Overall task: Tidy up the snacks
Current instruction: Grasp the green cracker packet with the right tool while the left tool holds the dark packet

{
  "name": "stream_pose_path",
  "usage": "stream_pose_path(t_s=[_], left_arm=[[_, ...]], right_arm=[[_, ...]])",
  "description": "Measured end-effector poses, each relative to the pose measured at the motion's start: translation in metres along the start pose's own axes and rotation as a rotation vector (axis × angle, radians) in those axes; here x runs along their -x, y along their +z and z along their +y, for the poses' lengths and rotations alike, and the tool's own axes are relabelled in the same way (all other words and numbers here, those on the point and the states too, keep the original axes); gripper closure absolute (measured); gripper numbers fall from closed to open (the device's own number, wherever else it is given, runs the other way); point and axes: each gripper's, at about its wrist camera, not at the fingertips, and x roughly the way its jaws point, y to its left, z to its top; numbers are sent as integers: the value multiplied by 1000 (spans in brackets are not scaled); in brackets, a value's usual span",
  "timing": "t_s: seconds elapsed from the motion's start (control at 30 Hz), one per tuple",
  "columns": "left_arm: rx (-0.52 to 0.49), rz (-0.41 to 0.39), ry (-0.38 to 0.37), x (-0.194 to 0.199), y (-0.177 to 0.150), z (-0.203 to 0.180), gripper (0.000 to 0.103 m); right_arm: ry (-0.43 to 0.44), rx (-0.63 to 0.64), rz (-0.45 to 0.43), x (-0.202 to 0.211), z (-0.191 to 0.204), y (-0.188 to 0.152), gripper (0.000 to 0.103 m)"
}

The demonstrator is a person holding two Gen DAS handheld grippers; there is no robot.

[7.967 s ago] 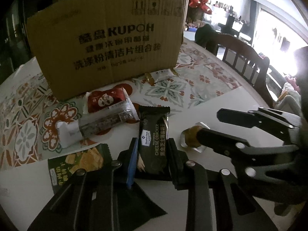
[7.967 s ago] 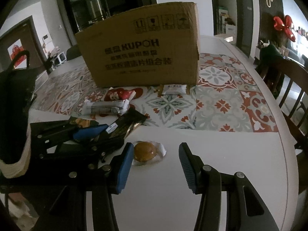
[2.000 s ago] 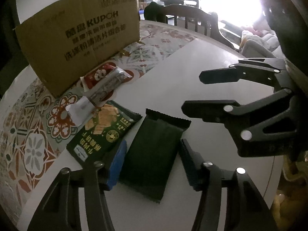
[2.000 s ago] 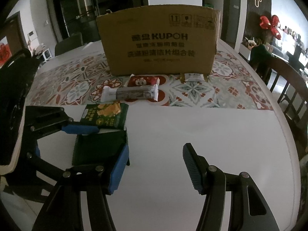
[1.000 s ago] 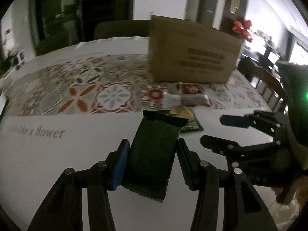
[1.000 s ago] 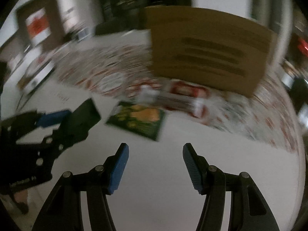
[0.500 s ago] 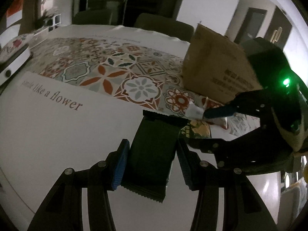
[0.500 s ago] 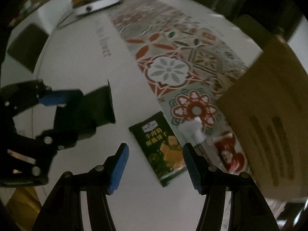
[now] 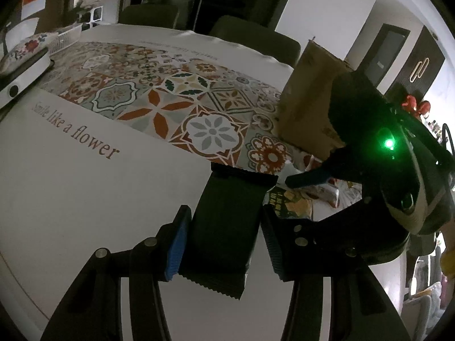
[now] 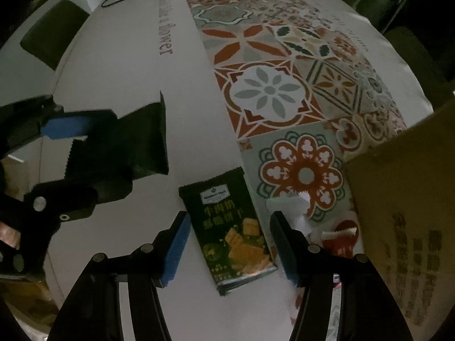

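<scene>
My left gripper [image 9: 224, 244] is shut on a dark green cracker packet [image 9: 227, 221] and holds it above the white table. The packet also shows in the right wrist view [image 10: 125, 147], in the left gripper [image 10: 82, 156]. My right gripper [image 10: 227, 244] is open, its jaws on either side of a green biscuit packet [image 10: 230, 227] lying flat on the table. In the left wrist view the right gripper [image 9: 307, 199] hovers over that biscuit packet [image 9: 290, 204]. A white-ended snack bar [image 10: 295, 210] and a red snack [image 10: 341, 236] lie beside it.
A cardboard box [image 10: 406, 221] stands at the right, also in the left wrist view [image 9: 310, 108]. A patterned tile runner [image 9: 159, 96] crosses the table [image 9: 57, 193]. A white device [image 9: 22, 76] sits at the far left edge. Dark chairs [image 9: 256, 37] stand behind.
My left gripper has lifted the dark packet and swung left. My right gripper has swung left and down over the green biscuit packet, which now lies between its jaws.
</scene>
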Motion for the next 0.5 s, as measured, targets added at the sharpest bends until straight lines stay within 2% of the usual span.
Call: stream_pose_path(t_s=[0.27, 0.33, 0.5], left_arm=[[-7, 13, 7, -7, 0, 2, 54], [-11, 12, 10, -7, 0, 2, 54], [-13, 9, 22, -7, -2, 4, 54]], right_arm=[[37, -47, 1, -8, -4, 2, 44], [34, -66, -12, -10, -6, 3, 51], [-6, -139, -48, -4, 0, -13, 53]])
